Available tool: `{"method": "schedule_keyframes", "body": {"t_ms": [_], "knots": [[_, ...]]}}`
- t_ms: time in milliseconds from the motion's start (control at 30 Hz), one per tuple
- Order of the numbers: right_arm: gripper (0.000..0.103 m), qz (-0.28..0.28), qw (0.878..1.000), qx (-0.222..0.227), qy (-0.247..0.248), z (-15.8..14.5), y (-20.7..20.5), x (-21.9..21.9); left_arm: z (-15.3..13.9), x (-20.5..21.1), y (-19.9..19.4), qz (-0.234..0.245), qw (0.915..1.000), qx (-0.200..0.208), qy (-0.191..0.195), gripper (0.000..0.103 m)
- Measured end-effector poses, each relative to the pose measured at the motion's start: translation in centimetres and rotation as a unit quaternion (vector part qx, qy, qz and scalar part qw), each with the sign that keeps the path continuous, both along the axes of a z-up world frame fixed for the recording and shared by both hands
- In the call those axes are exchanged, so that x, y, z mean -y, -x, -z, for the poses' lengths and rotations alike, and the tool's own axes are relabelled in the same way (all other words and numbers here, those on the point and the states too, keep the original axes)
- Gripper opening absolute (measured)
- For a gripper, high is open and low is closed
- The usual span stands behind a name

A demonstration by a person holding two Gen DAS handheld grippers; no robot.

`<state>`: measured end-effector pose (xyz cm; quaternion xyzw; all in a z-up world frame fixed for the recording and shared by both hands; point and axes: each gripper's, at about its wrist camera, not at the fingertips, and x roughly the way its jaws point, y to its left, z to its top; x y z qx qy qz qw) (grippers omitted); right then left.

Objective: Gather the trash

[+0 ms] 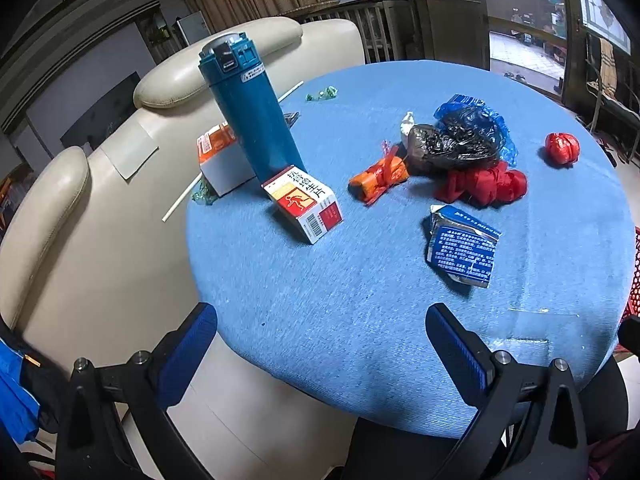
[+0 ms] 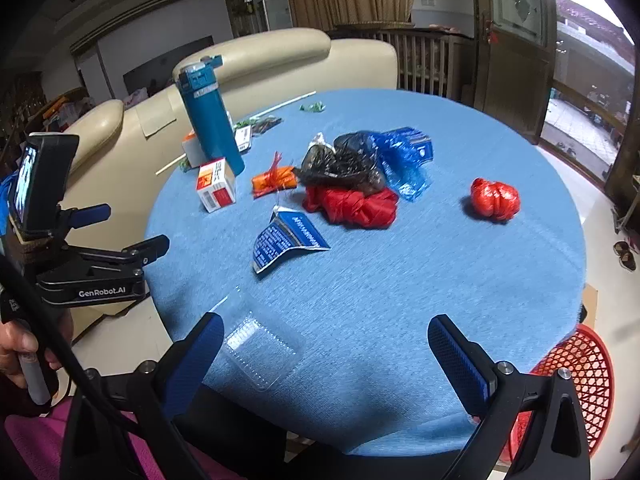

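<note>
Round table (image 2: pixel 400 280) under ribbed blue cloth; crumpled plastic bags (image 2: pixel 356 168), black, blue and red, heaped near centre; flattened blue carton (image 2: pixel 286 240) beside them, long axis running toward the near-left edge; clear ridged plastic tray (image 2: pixel 260 350) at the near edge; left gripper (image 1: pixel 320 340) and right gripper (image 2: pixel 324 348) both spread wide, empty.

White lettering "GenRobot.AI" on the black body of the left gripper (image 2: pixel 120 228). Large Chinese characters and a barcode on the red-and-white box (image 1: pixel 304 203); dense white print on the blue carton (image 1: pixel 462 246), too small to read.
</note>
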<state>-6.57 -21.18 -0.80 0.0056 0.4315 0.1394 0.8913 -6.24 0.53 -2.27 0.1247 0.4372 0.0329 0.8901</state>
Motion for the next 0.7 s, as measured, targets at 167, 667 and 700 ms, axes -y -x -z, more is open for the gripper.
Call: {"method": "schedule_keyframes", "body": {"t_ms": [167, 667, 700], "knots": [[0.103, -0.009, 1.000, -0.015, -0.004, 0.6, -0.7, -0.3, 0.4, -0.3, -0.4, -0.002, 1.0000, -0.006, 0.002, 0.103], [0.103, -0.026, 0.999, -0.028, -0.003, 1.2, -1.2, -1.0, 0.7, -0.2, -0.6, 0.000, 0.9999, -0.013, -0.001, 0.103], [0.103, -0.027, 0.999, -0.028, -0.003, 1.2, -1.2, -1.0, 0.8, -0.2, -0.6, 0.000, 0.9999, -0.014, -0.001, 0.103]]}}
